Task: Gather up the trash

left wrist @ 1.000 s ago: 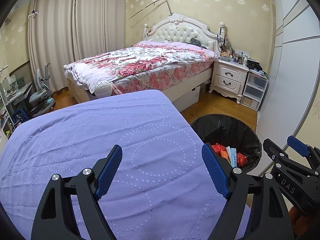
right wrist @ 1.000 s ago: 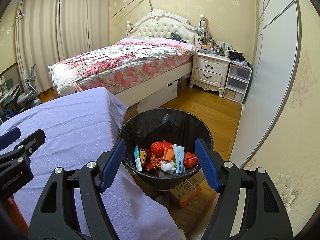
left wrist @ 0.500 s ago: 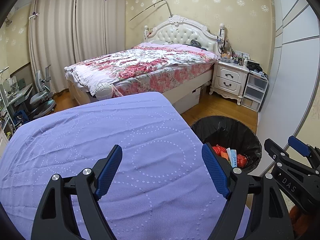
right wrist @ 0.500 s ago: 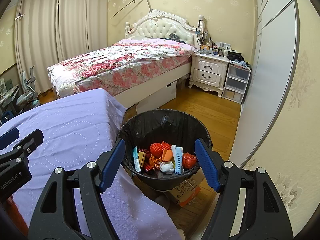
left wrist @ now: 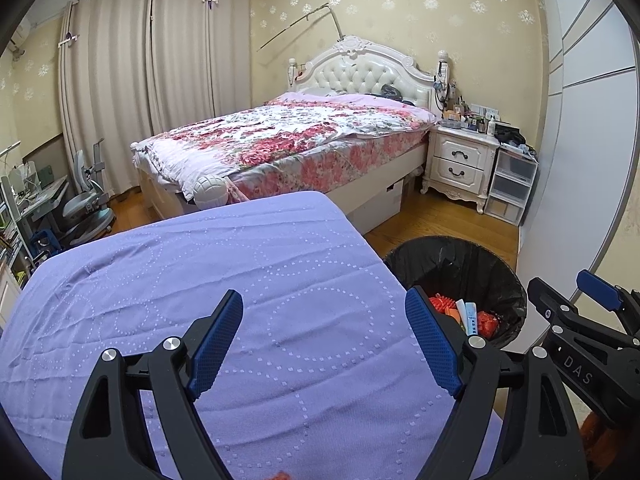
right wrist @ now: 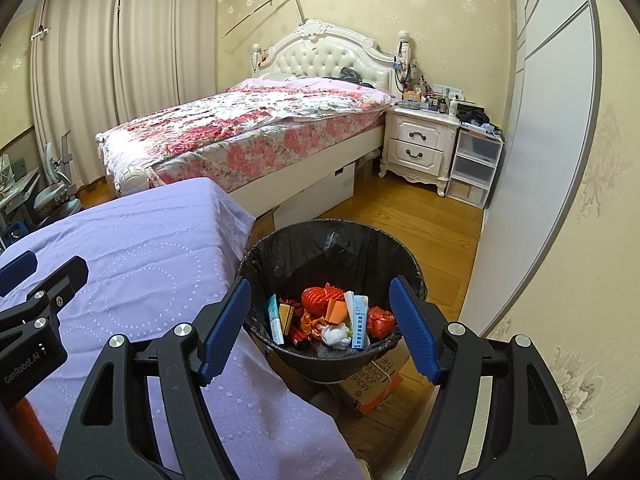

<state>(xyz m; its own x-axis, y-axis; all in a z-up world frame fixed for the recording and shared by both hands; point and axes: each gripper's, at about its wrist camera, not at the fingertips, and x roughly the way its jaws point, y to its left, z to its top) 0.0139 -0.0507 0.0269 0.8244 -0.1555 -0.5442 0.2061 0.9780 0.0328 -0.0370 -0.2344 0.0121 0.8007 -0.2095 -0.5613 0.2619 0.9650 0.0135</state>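
Two empty grippers: my left gripper (left wrist: 324,338), jaws just widened with nothing between them, hangs over the bare purple surface (left wrist: 168,280); my right gripper (right wrist: 320,320) gapes above the bin (right wrist: 332,240) at one o'clock, trash (right wrist: 328,316) inside. I'd check the surface's edges before finishing.

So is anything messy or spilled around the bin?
Nothing stands out. The trash sits inside the black bin, none on the purple cloth that shows. A cardboard box is tucked under the bin.

Black-lined trash bin (right wrist: 332,248) upright on floor beside purple-covered table; holds mixed trash (right wrist: 332,316).
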